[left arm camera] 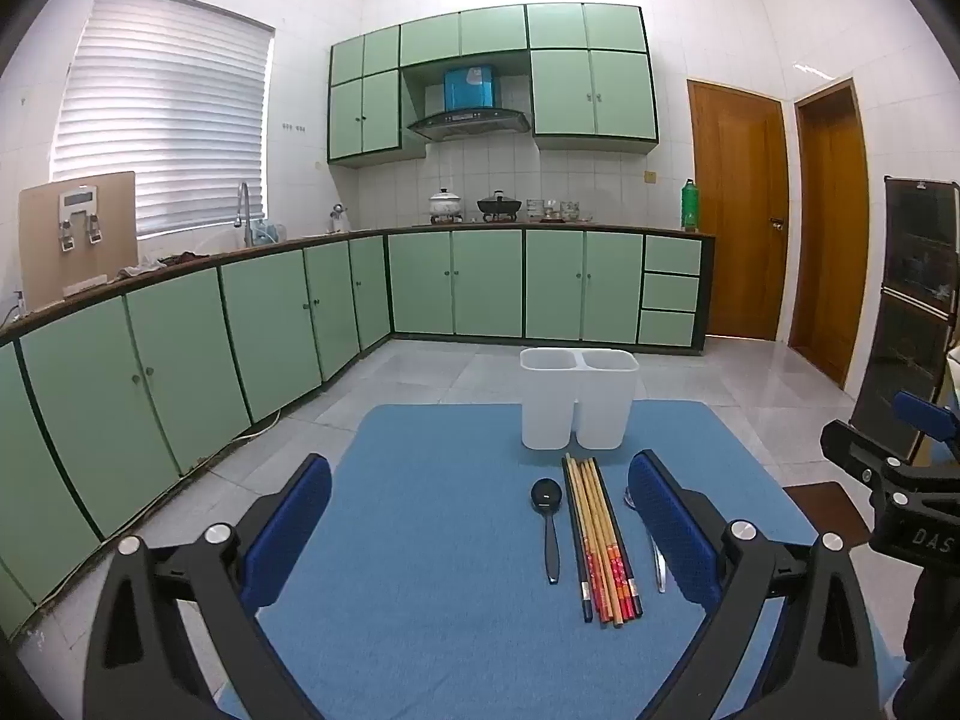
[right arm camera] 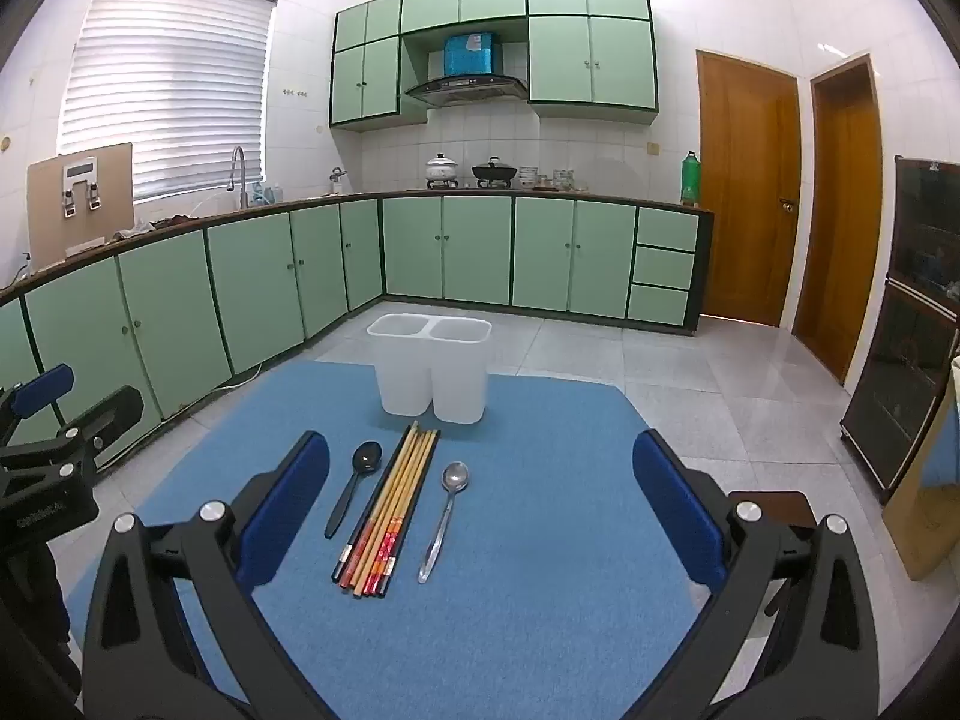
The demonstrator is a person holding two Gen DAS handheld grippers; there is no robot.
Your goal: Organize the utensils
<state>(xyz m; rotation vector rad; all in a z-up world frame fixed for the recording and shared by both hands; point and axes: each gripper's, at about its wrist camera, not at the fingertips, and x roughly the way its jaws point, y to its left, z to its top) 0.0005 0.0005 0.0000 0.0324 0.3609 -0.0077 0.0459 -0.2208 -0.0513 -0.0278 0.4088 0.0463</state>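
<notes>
Utensils laid out on a blue mat (right arm camera: 540, 540), both grippers held wide open and empty

A black spoon (right arm camera: 354, 486), a chopstick bundle (right arm camera: 390, 516) and a steel spoon (right arm camera: 445, 516) are laid side by side just before a white two-compartment holder (right arm camera: 432, 372); left gripper (left arm camera: 480, 531) and right gripper (right arm camera: 480, 507) are held above the mat, nothing gripped

light: room is showing bright and even, daylight glowing through the blinds (left arm camera: 162, 114) | glare: ceiling light is reflecting off the door (right arm camera: 837, 51) and floor (right arm camera: 780, 360) | shadows: soft ones are lying under the bin (right arm camera: 429, 369) | focus: sharp | distortion: fisheye is bending the cabinets (left arm camera: 150, 378), corners vignetting black
</notes>
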